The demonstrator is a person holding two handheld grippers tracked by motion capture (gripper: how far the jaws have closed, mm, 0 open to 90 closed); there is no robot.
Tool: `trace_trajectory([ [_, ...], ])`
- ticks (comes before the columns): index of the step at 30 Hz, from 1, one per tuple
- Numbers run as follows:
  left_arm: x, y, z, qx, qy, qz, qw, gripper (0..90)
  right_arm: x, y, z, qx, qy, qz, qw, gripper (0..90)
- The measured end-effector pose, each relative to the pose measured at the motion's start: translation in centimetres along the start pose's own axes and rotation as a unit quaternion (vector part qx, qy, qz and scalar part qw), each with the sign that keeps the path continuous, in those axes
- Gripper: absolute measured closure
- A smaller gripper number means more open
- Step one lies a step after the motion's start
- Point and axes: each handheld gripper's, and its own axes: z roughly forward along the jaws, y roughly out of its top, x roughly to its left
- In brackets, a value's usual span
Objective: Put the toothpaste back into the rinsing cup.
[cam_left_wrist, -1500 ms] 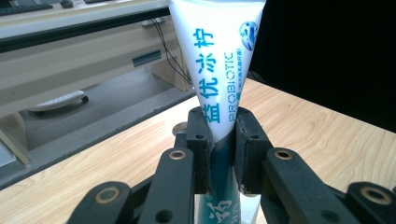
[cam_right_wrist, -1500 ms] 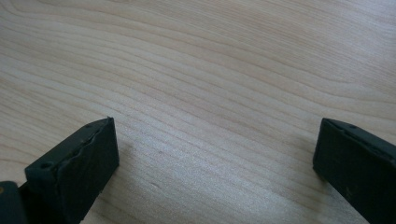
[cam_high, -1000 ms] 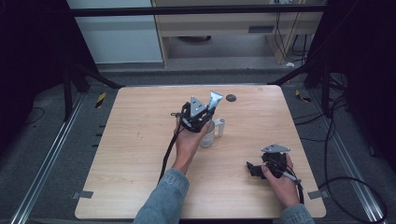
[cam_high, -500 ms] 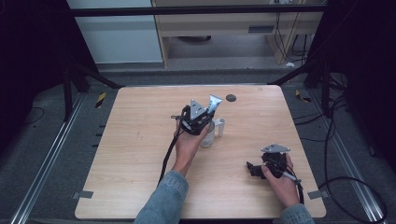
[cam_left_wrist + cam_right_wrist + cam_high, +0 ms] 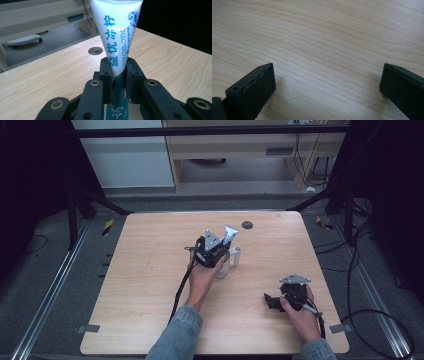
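Right gripper (image 5: 272, 301) sits low on the worktop (image 5: 150, 270), jaws spread wide, bare wood between them. Farther out, left gripper (image 5: 224, 251) has its jaws clenched on a white toothpaste tube (image 5: 117, 35): tube pinched between the pads, upright, flat end rising above the jaws. White cup (image 5: 235, 256) just beside the jaws. Round hole (image 5: 247, 225) beyond.
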Motion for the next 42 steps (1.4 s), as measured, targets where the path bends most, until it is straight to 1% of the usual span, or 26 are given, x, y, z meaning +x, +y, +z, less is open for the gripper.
trace_trajectory([
  [18, 0.07, -0.46, 0.17, 0.008, 0.001, -0.002, 1.0, 77.5, 0.0, 0.0, 0.0, 0.0, 0.0, 0.0, 1.0, 0.5],
  [31, 0.15, -0.52, 0.1, 0.008, 0.0, -0.003, 1.0, 77.2, 0.01, 0.0, 0.0, 0.0, 0.0, 0.0, 1.0, 0.5],
  [36, 0.2, -0.39, 0.18, 0.013, 0.001, -0.006, 0.9999, 77.0, 0.0, 0.0, 0.0, 0.0, 0.0, 0.0, 1.0, 0.4],
  [42, 0.11, -0.2, 0.18, 0.021, 0.004, -0.002, 0.9998, 76.4, 0.0, 0.0, 0.0, 0.0, 0.0, 0.0, 1.0, 0.5],
])
